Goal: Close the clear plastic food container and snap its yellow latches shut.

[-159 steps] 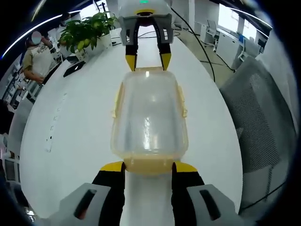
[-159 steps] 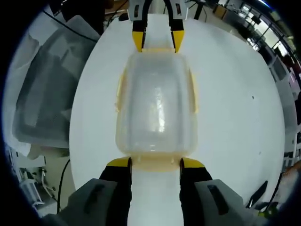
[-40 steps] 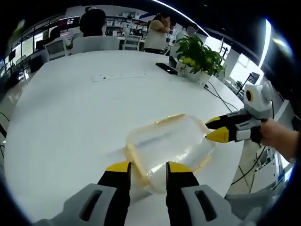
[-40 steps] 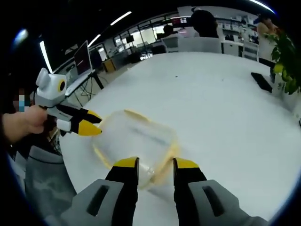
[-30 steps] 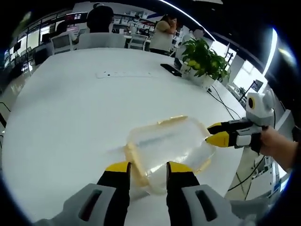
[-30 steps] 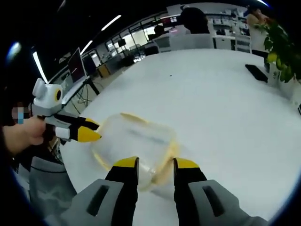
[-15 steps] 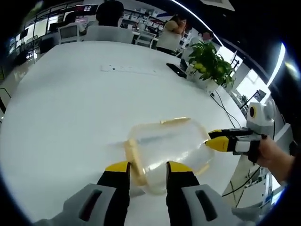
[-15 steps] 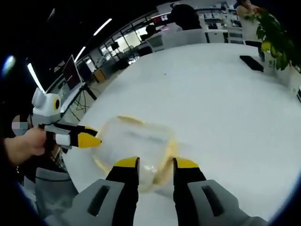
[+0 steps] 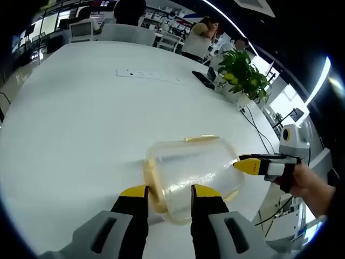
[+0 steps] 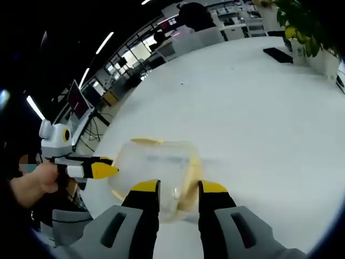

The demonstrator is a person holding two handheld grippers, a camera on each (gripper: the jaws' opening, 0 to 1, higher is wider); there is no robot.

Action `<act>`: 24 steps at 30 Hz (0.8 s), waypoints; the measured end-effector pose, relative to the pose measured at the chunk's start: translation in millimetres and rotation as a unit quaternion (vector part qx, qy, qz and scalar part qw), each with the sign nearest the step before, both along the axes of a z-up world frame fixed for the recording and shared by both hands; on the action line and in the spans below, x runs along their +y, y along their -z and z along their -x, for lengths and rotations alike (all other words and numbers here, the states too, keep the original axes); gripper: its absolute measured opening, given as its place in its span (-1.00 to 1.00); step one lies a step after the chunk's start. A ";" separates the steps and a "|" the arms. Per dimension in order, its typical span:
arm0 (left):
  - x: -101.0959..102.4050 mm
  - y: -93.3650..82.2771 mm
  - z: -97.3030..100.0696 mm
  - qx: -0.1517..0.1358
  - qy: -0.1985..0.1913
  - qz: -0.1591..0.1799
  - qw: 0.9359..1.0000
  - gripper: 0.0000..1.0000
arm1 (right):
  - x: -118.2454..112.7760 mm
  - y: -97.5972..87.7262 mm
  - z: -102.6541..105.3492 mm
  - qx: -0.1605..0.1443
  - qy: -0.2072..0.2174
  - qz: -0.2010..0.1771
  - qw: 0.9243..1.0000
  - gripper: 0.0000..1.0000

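The clear plastic container point(image 9: 188, 170) with yellow rim and latches lies lid-down-looking on the white table point(image 9: 81, 108). My left gripper point(image 9: 168, 193) holds its near edge, jaws narrowly apart around the rim beside a yellow latch point(image 9: 152, 186). The right gripper point(image 9: 249, 164), held by a hand point(image 9: 310, 186), comes in from the right and meets the container's far end with its yellow tips. In the right gripper view the container point(image 10: 153, 162) sits between that gripper's point(image 10: 178, 188) own jaws, next to a yellow latch point(image 10: 190, 175). The left gripper point(image 10: 102, 170) touches the container's left edge.
A potted plant point(image 9: 240, 73) and a dark phone point(image 9: 204, 80) sit at the table's far side, with a white strip point(image 9: 148, 75) lying flat. People and chairs stand beyond the table. The table edge runs close behind the container point(image 10: 91, 199).
Both cameras have tipped so the table looks steeper and the plant has shifted. The container has stayed in the same place between each gripper's jaws.
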State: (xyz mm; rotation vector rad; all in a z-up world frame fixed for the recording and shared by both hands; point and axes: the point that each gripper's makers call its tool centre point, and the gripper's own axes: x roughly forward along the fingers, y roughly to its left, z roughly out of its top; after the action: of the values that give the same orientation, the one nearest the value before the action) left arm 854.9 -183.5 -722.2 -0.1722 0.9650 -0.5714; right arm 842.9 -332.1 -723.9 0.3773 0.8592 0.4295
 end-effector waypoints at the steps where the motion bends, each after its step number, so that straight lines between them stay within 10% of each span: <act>1: -2.0 -0.2 2.0 0.001 0.012 0.003 1.000 -0.56 | 0.1 -0.1 0.1 0.001 -0.001 0.000 1.000 -0.52; 24: 3.7 2.5 -2.3 0.008 0.003 0.020 1.000 -0.53 | 4.4 0.0 10.9 0.003 -0.029 -0.008 1.000 -0.42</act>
State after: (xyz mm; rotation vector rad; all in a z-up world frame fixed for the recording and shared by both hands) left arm 857.2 -179.7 -724.7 -0.2097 0.9697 -0.5956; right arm 832.1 -327.7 -723.9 0.3690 0.8755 0.4887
